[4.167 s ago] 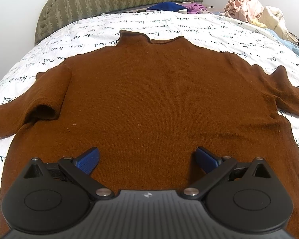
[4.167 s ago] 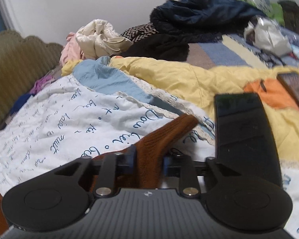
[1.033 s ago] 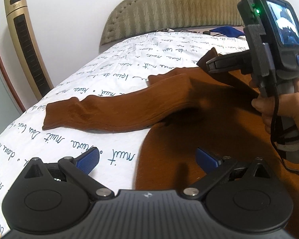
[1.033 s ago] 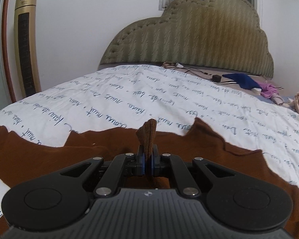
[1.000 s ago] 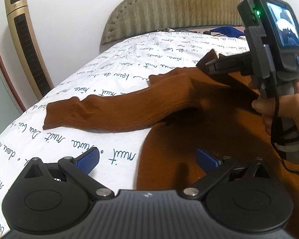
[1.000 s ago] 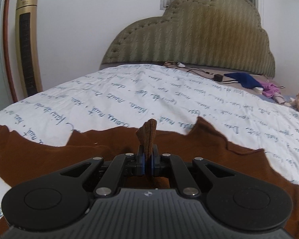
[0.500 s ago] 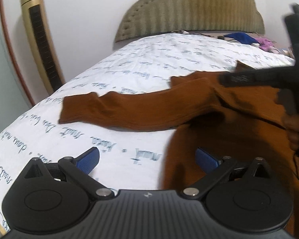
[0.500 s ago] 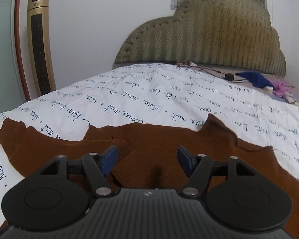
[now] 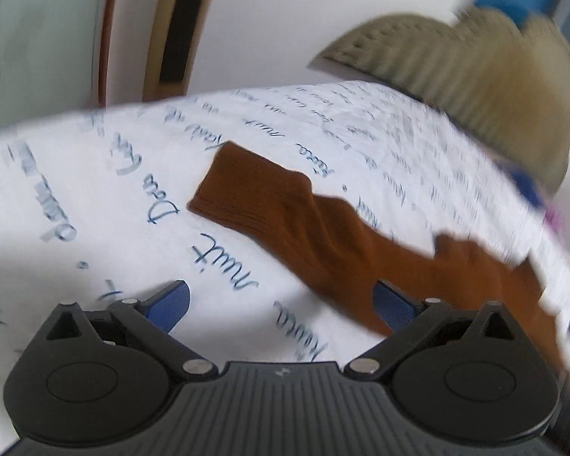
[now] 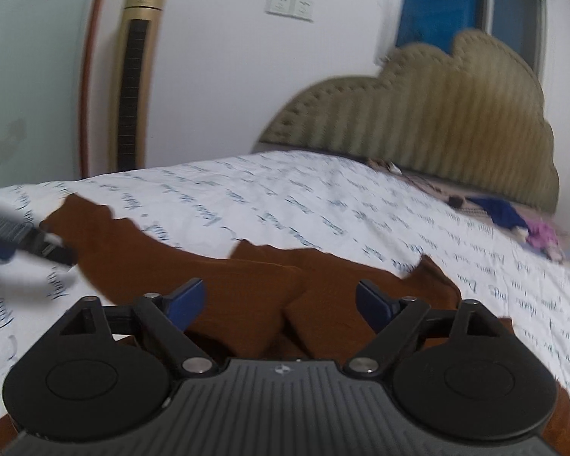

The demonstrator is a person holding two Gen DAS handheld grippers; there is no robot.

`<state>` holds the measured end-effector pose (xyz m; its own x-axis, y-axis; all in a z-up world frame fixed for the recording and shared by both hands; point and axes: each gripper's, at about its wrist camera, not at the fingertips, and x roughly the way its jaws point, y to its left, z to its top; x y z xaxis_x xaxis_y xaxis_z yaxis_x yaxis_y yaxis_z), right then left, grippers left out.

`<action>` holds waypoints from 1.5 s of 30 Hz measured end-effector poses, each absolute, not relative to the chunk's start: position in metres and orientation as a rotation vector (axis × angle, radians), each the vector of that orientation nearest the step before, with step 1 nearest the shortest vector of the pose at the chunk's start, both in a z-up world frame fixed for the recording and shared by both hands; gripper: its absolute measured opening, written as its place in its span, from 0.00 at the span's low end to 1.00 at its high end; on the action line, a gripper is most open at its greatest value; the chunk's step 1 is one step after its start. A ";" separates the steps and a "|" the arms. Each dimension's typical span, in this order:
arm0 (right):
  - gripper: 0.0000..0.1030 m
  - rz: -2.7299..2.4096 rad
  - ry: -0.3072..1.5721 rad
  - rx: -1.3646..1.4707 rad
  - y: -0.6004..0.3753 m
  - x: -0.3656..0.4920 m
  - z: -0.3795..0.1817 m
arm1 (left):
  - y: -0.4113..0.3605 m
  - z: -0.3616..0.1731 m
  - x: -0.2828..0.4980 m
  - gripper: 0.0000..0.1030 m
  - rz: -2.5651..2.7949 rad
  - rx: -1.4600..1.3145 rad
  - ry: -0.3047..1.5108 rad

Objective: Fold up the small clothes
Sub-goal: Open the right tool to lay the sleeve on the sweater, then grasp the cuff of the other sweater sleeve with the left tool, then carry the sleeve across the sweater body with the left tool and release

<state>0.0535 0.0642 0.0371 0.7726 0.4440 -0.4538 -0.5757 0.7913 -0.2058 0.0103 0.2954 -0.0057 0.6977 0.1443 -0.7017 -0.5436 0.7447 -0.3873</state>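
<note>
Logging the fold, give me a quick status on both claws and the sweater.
Left claw open, empty. Right claw open, over brown sweater. Outstretched sleeve flat on the bedsheet, unfolded. Nothing in the way.

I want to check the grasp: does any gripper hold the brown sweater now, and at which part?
Nothing is held. The left gripper and right gripper are both open over the brown sweater.

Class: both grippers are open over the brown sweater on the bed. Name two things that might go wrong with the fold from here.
1. The sleeve lies stretched out on the sheet with a ripple in it; the left gripper may pinch only one layer, so the fold comes out crooked.
2. The right gripper hangs over rumpled folds of the sweater; pressing there may set creases.
</note>
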 end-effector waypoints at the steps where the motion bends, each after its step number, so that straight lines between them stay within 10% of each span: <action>1: 0.87 0.574 0.388 -0.359 0.065 0.048 0.038 | 0.303 -0.009 0.012 1.00 0.399 -0.686 0.684; 14: 0.95 0.493 0.361 -0.433 0.038 0.029 0.036 | 0.352 -0.036 0.034 0.95 0.440 -1.147 0.446; 18: 0.96 0.454 0.386 -0.389 0.022 0.029 0.035 | 0.349 -0.035 0.044 0.36 0.514 -1.119 0.485; 21: 0.97 0.431 0.403 -0.374 0.014 0.027 0.032 | 0.351 -0.042 0.044 0.13 0.511 -1.148 0.499; 45: 0.98 0.265 0.546 -0.144 -0.060 0.053 0.021 | 0.374 0.048 0.003 0.09 0.880 -0.725 0.232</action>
<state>0.0528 -0.0596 0.0210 0.8217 0.2103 -0.5297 -0.2865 0.9559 -0.0650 0.0031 0.3744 0.0478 0.6304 0.6198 -0.4675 -0.7696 0.4198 -0.4812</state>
